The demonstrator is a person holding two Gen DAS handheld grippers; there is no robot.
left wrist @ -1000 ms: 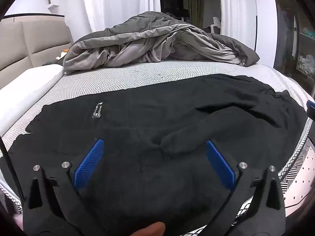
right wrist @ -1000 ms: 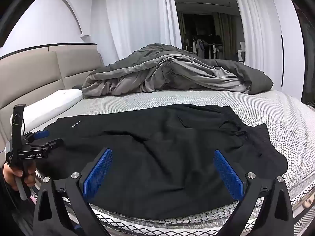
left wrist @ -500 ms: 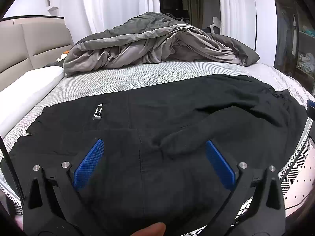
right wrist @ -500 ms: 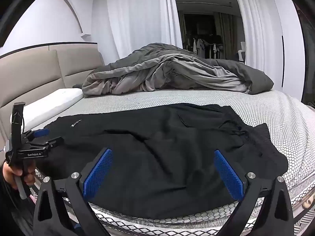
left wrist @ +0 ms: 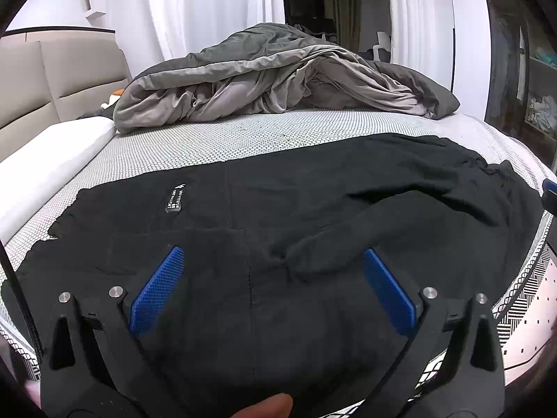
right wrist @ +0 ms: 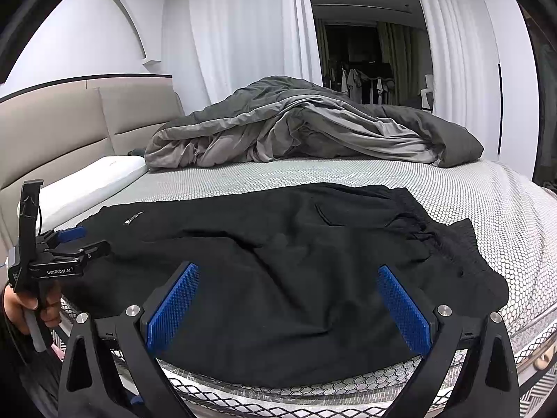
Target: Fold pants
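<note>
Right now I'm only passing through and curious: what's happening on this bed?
A person holds a two-finger gripper in each hand over black pants spread on the bed. The left gripper and the right gripper are both open, and neither grips any cloth. The pants lie wrinkled near the bed's front edge, with no tidy fold made yet. A grey duvet is bunched up on the far side, apart from the pants.

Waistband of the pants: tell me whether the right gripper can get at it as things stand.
Probably yes. The right gripper is open over the black pants, and nothing lies between it and the bunched waistband to its right.
</note>
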